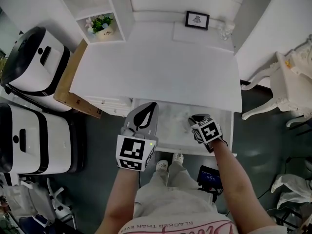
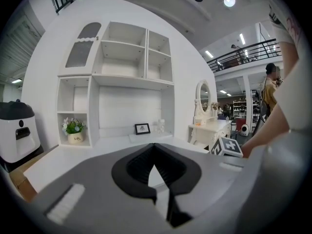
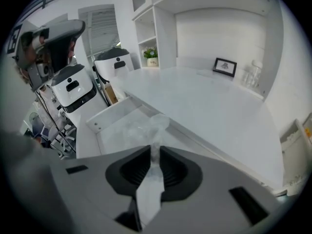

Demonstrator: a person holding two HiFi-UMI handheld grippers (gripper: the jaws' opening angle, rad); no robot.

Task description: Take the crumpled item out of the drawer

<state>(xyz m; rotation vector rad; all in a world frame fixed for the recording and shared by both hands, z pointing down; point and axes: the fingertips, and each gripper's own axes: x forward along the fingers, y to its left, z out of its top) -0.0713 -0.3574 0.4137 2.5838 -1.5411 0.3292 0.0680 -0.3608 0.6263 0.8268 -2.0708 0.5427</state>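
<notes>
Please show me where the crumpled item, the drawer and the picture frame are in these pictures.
crumpled item (image 3: 157, 123): right gripper view, its clear bunched top.
drawer (image 3: 101, 117): right gripper view, its white wall.
picture frame (image 1: 197, 20): head view, middle of the frame.

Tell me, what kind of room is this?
Probably a showroom or workshop hall, set up like a bedroom: a white desk with shelves, a mirrored dressing table, and a railed balcony overhead.

White desk (image 1: 156, 72); white shelving (image 1: 90, 1); dark grey floor (image 1: 97, 184).
</notes>
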